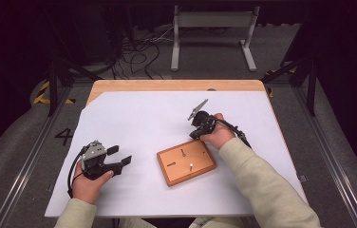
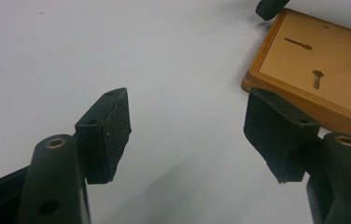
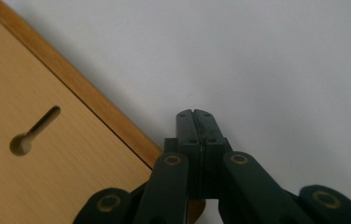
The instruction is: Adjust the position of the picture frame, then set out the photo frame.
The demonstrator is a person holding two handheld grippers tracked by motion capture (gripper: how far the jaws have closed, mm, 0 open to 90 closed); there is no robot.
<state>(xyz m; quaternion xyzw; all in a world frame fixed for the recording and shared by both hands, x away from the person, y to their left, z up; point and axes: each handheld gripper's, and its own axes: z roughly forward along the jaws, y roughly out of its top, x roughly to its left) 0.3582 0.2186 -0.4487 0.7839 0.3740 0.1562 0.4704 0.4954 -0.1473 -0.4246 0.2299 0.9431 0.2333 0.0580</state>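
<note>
Two claws beside a slotted wooden board on a white surface.

Nearest the person, the left claw [image 1: 119,156] rests on the surface [image 1: 134,118] with its jaws spread wide and empty, aimed toward the board [image 1: 186,162], which lies just right of centre. The board carries keyhole slots [image 2: 298,44] and a small peg [image 1: 191,166] (its material cannot be told). Farther off, the right claw [image 3: 195,115] hovers at the board's far edge, jaws pressed together on nothing. To begin well, the right claw would likely need to part its jaws before descending, approach a peg squarely from above, and let the left claw steady the board's near rim so it does not slide.
</note>
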